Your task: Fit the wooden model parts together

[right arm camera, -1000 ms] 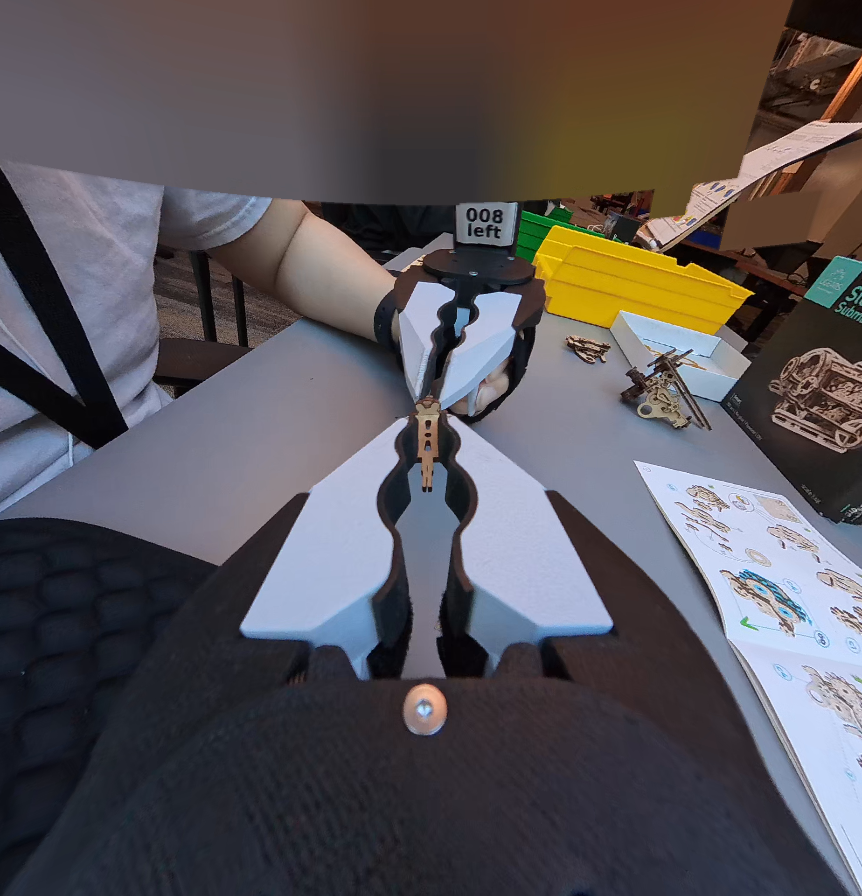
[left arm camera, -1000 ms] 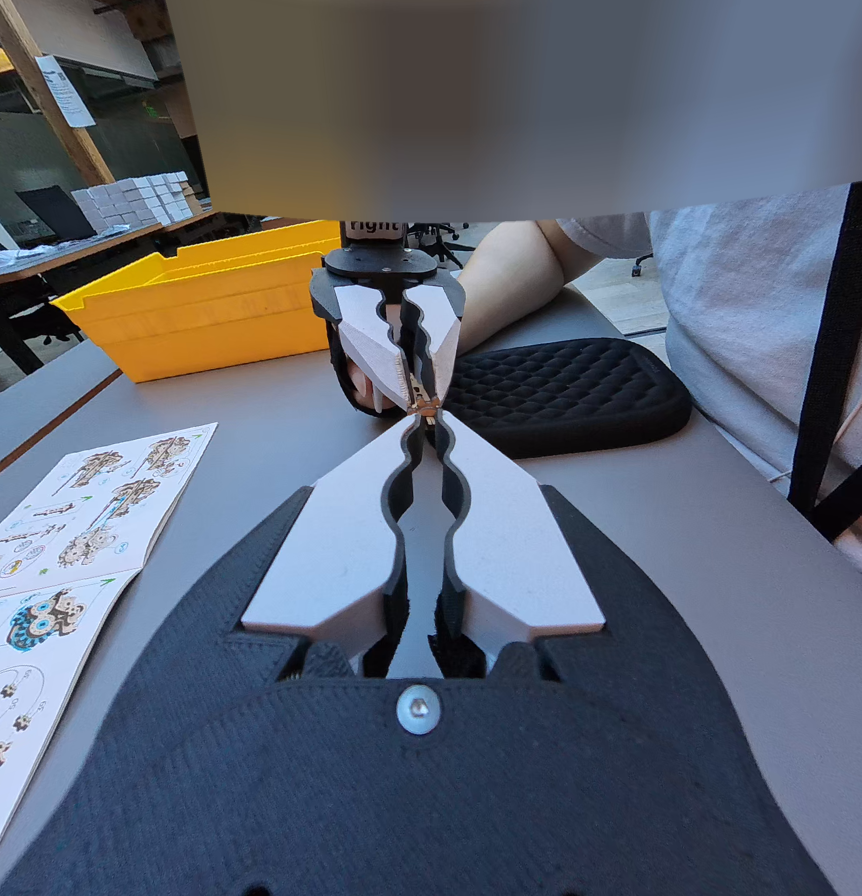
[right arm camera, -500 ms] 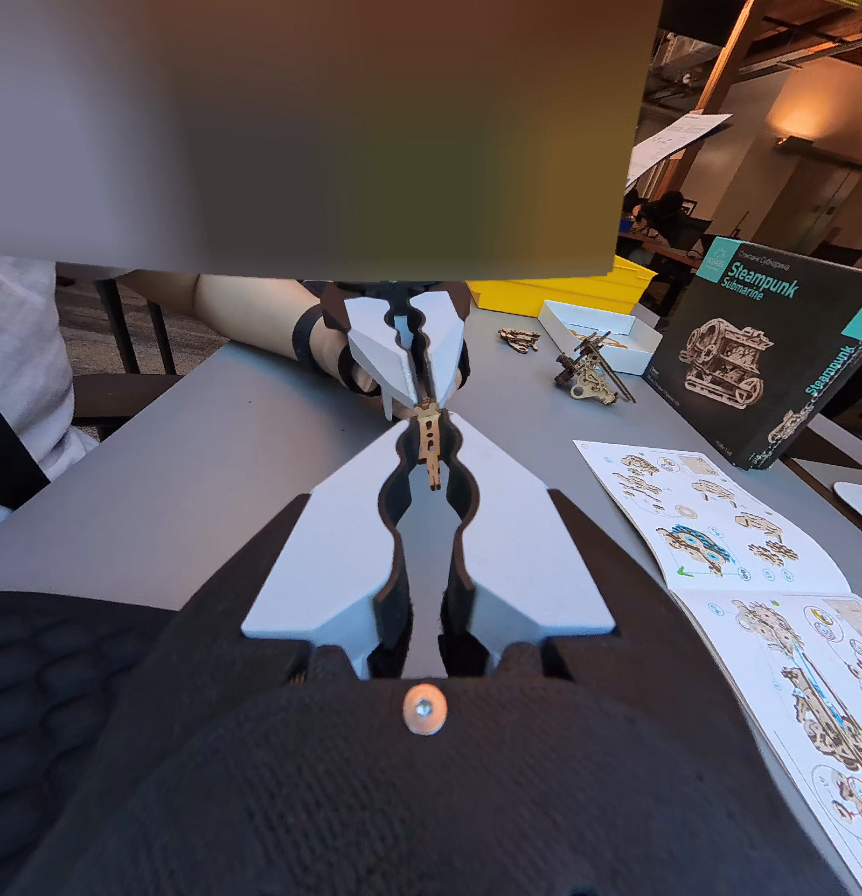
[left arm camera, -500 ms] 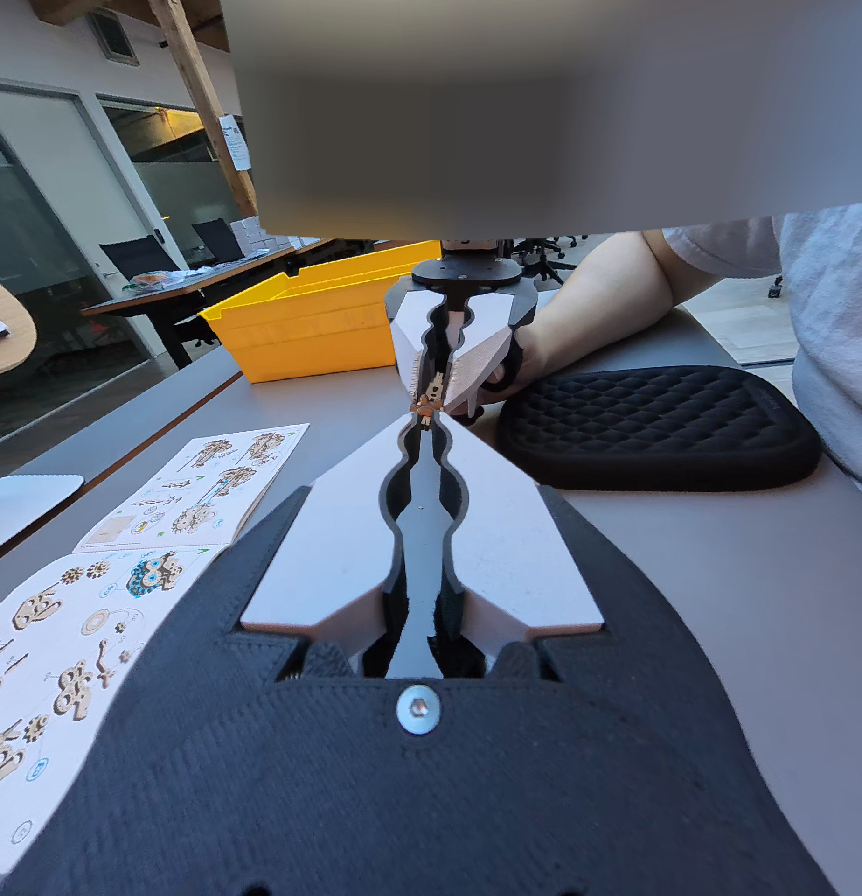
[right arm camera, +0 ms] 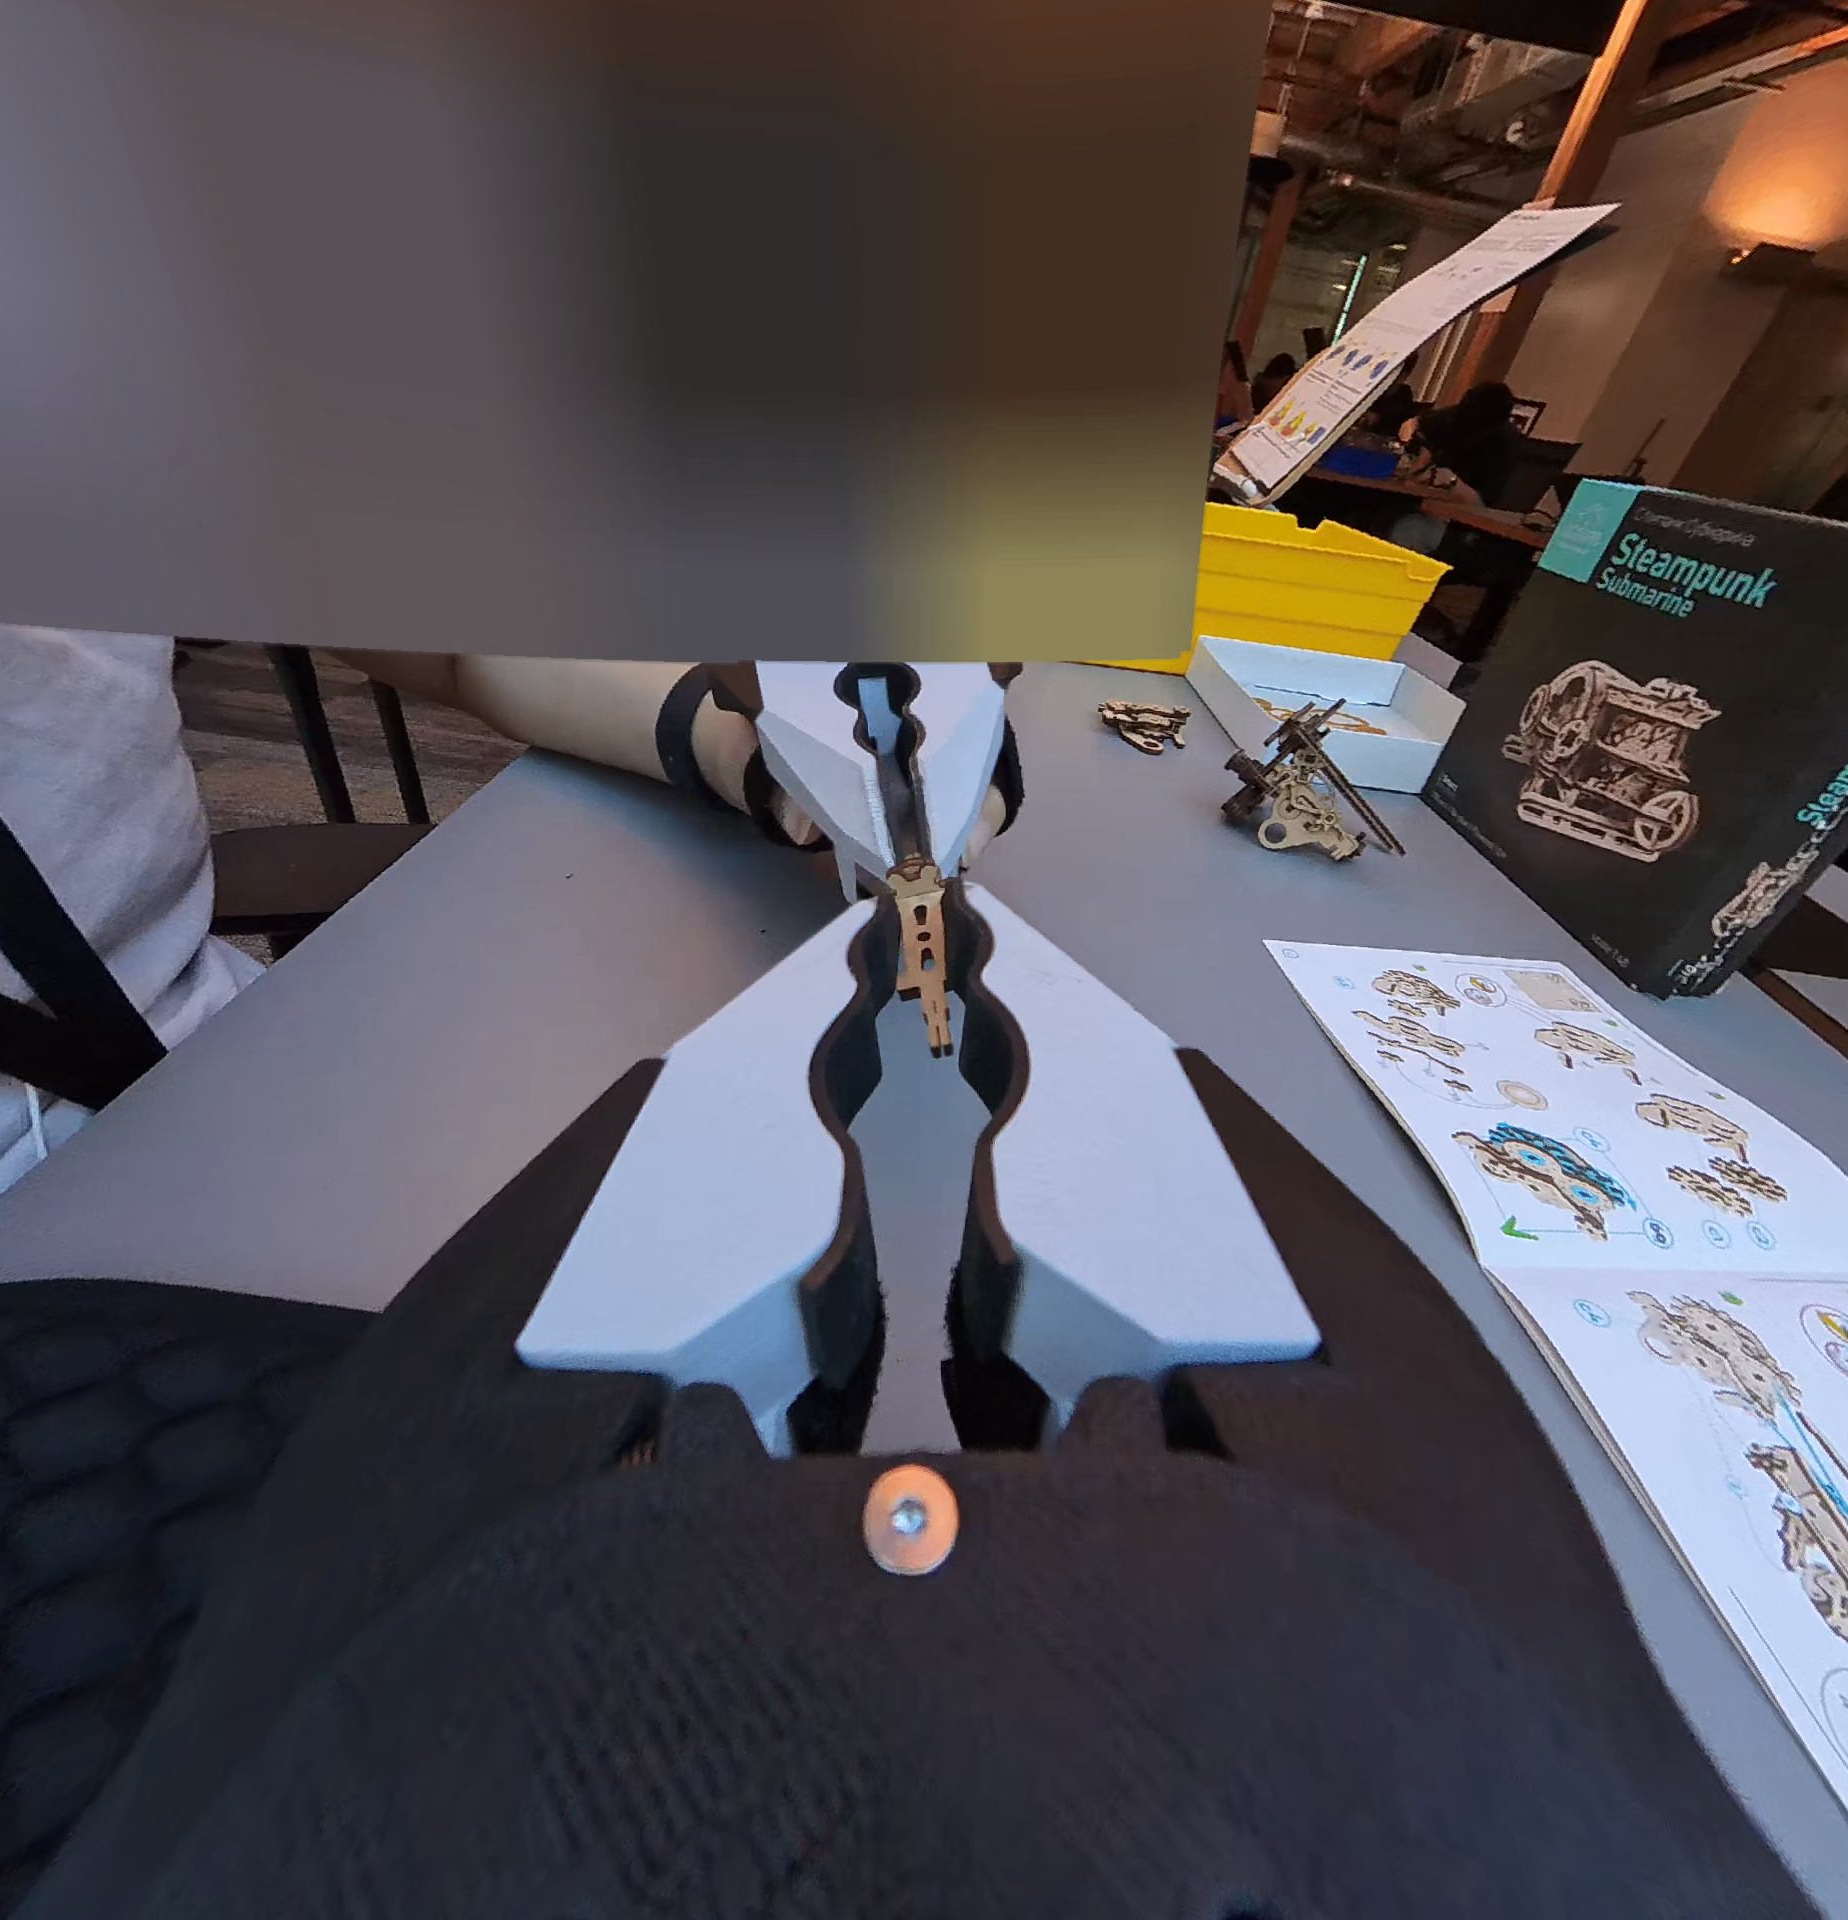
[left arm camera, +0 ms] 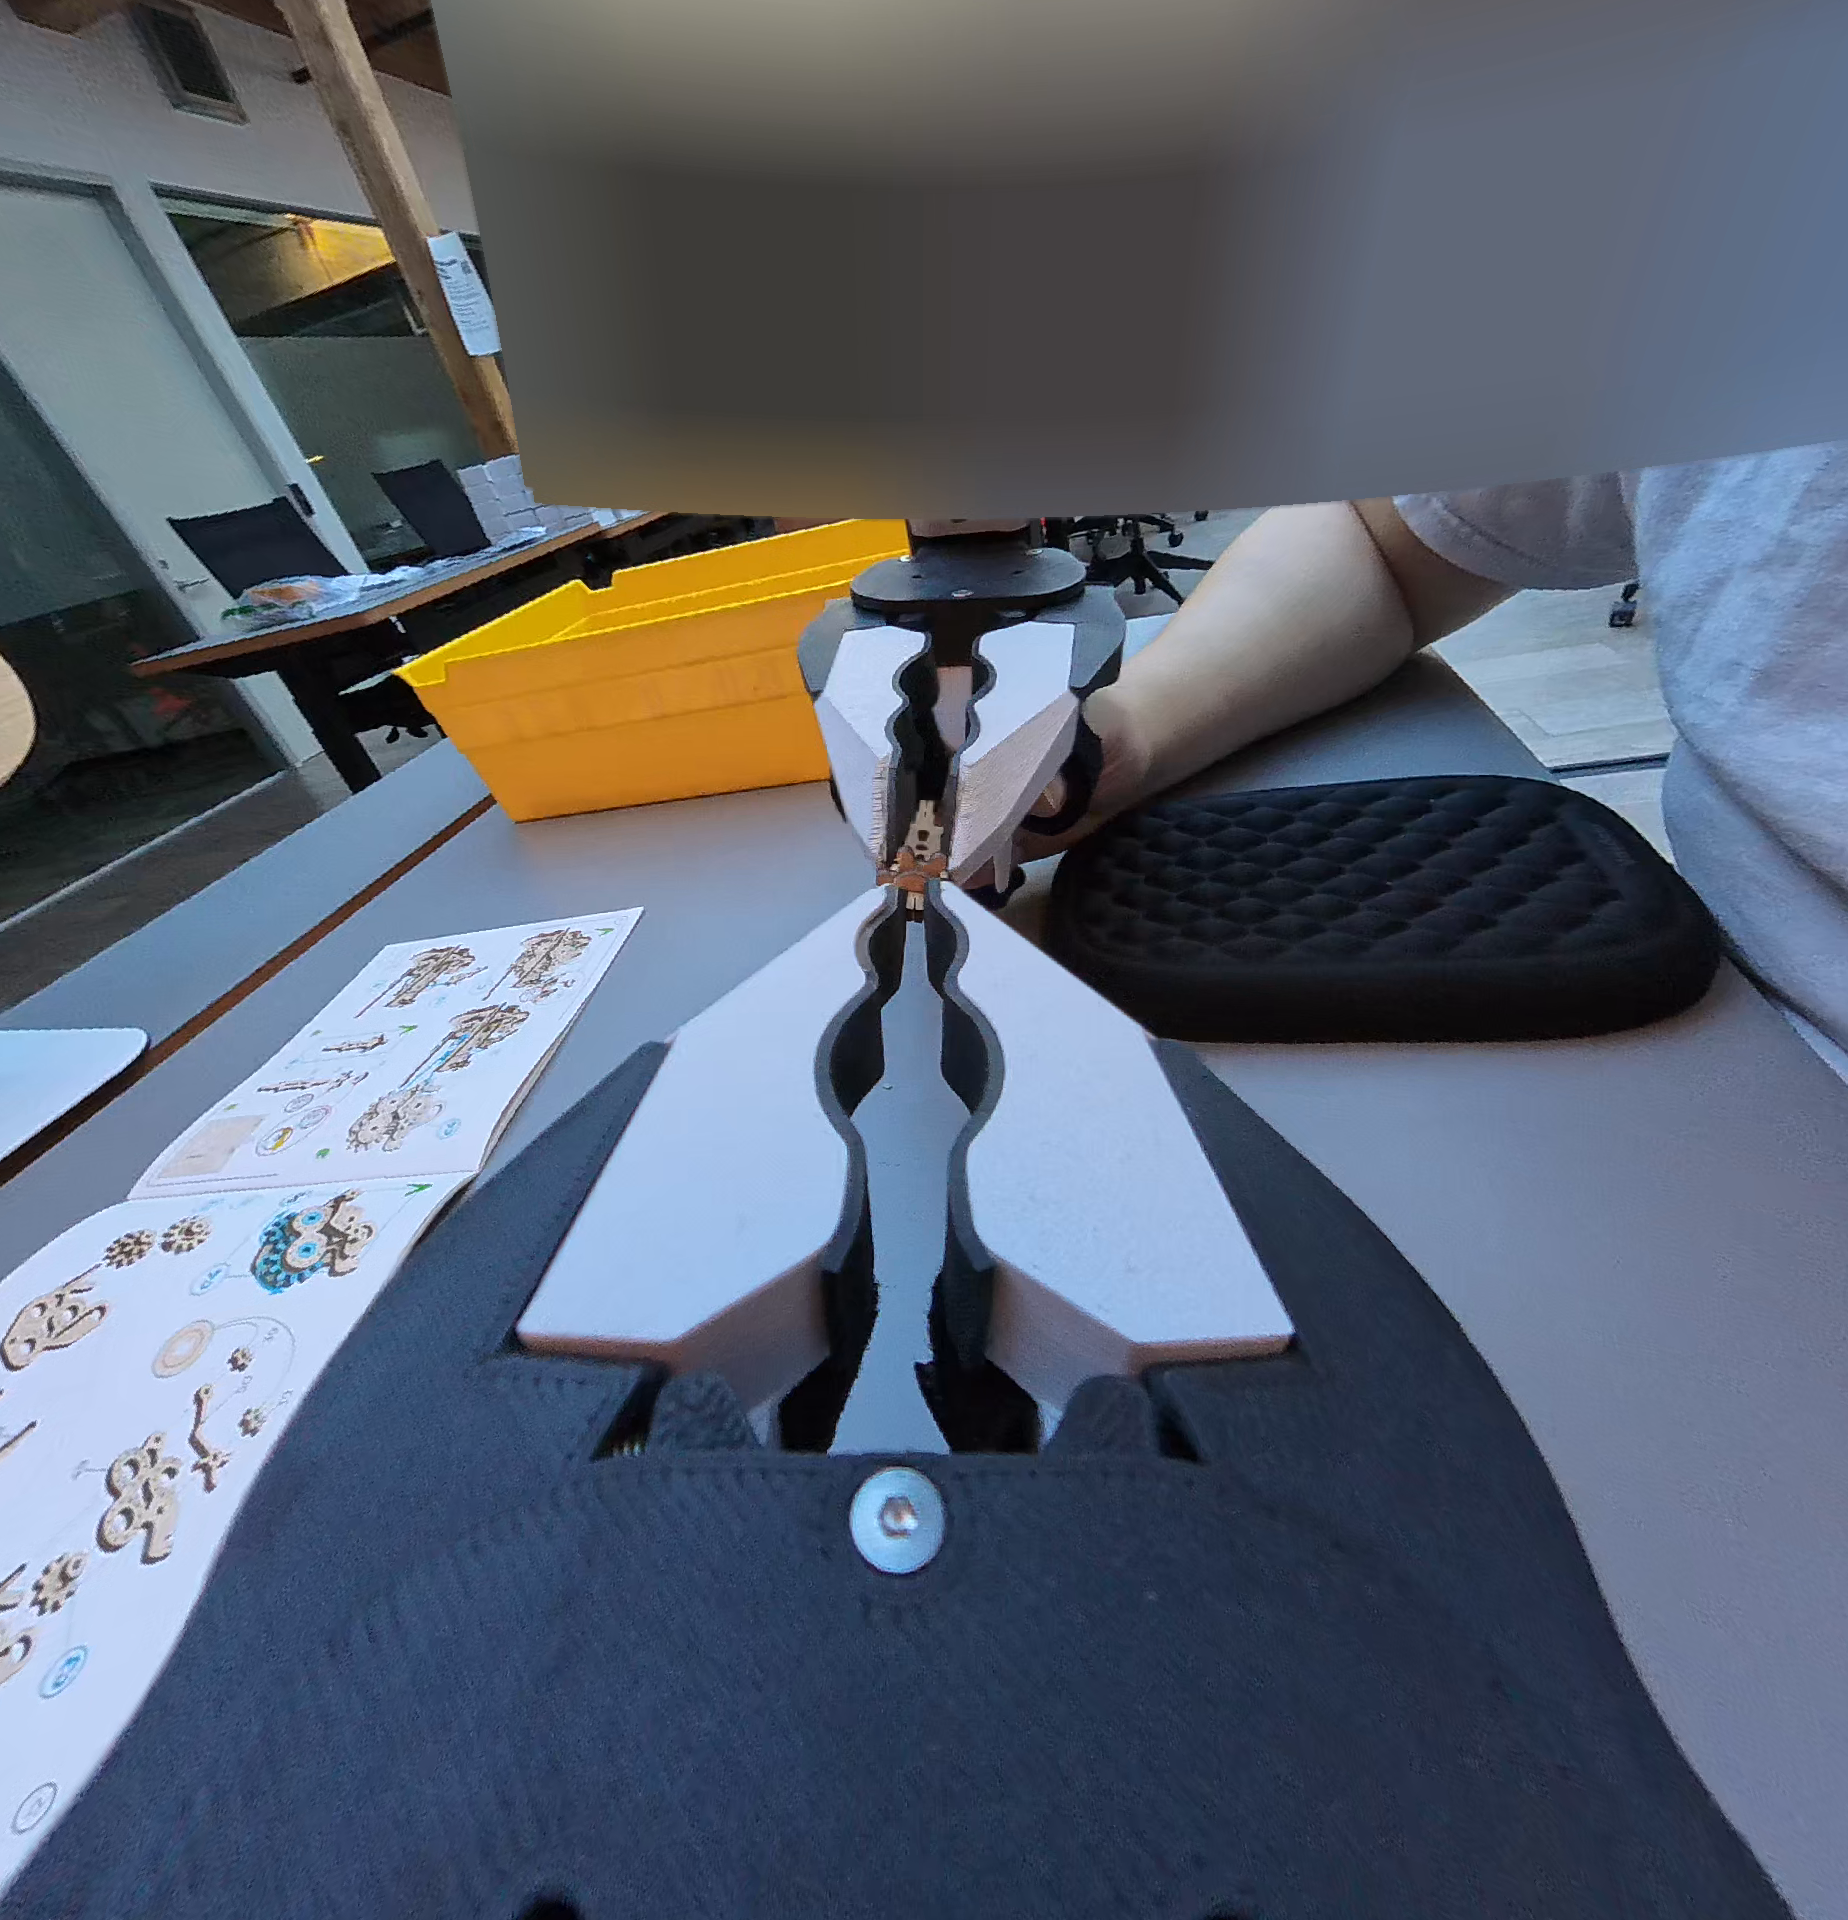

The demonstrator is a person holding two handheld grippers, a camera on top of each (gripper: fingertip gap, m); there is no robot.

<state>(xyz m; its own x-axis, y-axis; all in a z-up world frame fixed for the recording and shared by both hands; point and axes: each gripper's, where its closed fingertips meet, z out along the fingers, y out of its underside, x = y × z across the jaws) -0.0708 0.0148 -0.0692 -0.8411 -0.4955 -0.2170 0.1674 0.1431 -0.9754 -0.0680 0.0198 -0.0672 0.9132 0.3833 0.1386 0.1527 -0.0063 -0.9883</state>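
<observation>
Since a second ago both cameras have swung up and the two grippers have kept tip to tip. In the left view, our left gripper point(left arm camera: 907, 902) pinches a small wooden part point(left arm camera: 907, 878) above the table point(left arm camera: 1419, 1195). In the right view, our right gripper point(right arm camera: 918, 902) clamps a wooden strip point(right arm camera: 925, 961), instruction booklet point(right arm camera: 1585, 1122) alongside.

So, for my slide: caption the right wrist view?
Right hand-held gripper pinching a slim tan wooden slotted part tip-to-tip against the left hand-held gripper.

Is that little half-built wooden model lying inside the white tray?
No, the wooden model stands on the grey table in front of the white tray.
</observation>
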